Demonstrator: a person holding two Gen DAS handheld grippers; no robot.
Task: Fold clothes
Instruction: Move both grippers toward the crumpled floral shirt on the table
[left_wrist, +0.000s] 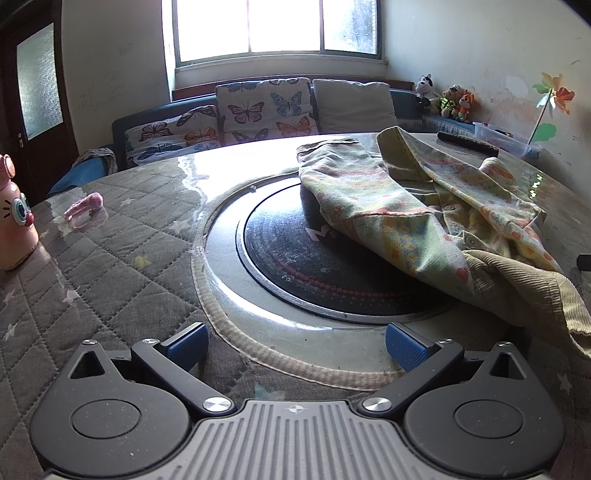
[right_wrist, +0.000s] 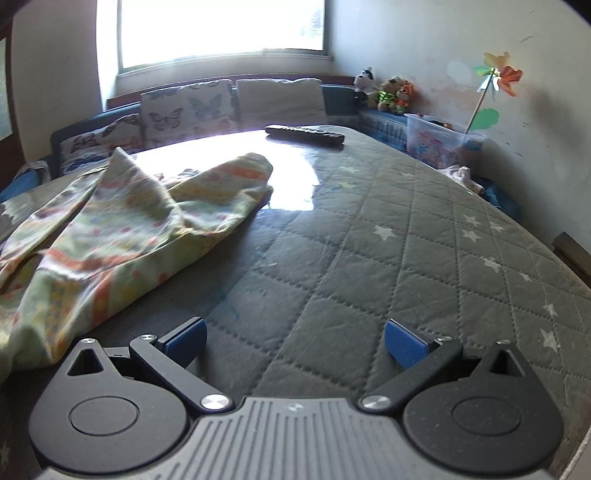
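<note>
A crumpled pale green garment with orange and yellow print (left_wrist: 424, 206) lies on the round table, partly over the dark round hob; it has a tan corduroy part (left_wrist: 524, 295) at its near right. In the right wrist view the same garment (right_wrist: 122, 236) lies to the left. My left gripper (left_wrist: 295, 343) is open and empty, low over the table's near edge, left of the garment. My right gripper (right_wrist: 295, 343) is open and empty over the quilted cover, right of the garment.
The quilted grey table cover (right_wrist: 406, 258) has stars. A black remote (right_wrist: 304, 134) lies at the far side. A pink bottle (left_wrist: 14, 218) and a pink small object (left_wrist: 83, 208) are at the left. A sofa with butterfly cushions (left_wrist: 258, 107), a plastic box (right_wrist: 443, 142) and soft toys stand behind.
</note>
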